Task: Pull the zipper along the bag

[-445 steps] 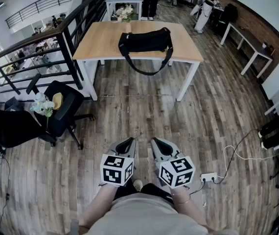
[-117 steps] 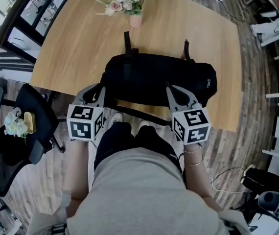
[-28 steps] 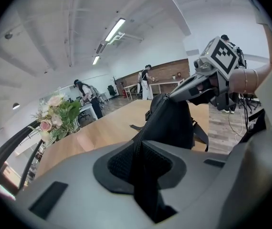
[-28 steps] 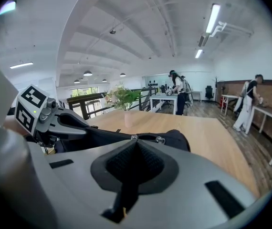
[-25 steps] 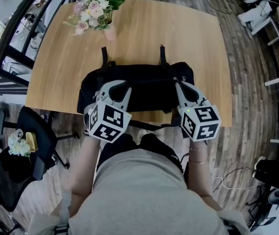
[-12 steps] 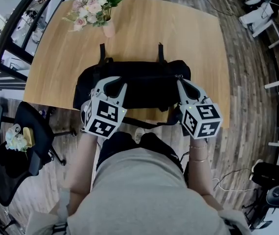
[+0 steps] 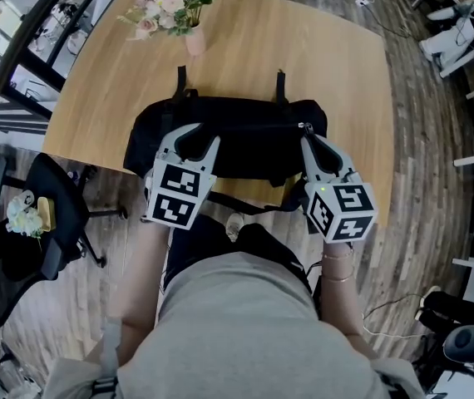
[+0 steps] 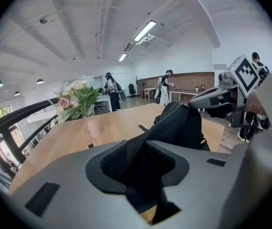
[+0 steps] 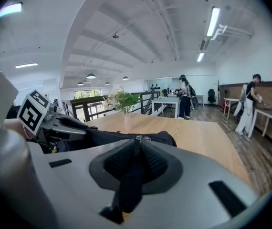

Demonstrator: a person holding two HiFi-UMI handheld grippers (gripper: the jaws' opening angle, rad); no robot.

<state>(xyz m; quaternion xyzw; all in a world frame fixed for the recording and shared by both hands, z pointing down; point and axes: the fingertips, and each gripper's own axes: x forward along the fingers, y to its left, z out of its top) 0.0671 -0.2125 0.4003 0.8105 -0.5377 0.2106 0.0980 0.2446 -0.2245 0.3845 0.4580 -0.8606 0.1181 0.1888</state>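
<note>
Seemingly zipped shut along the bag (image 7: 237,144); left tool (image 7: 195,136) and right tool (image 7: 309,138) just opening, narrowly apart, loose around fabric and zipper pull (image 9: 138,138); little left to do

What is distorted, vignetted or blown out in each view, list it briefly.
Head view: fisheye bows the edges of the table; light even, picture sharp. Left gripper view: black circular vignette, bag in focus. Right gripper view: same vignette, ceiling strip light blown out white.
</note>
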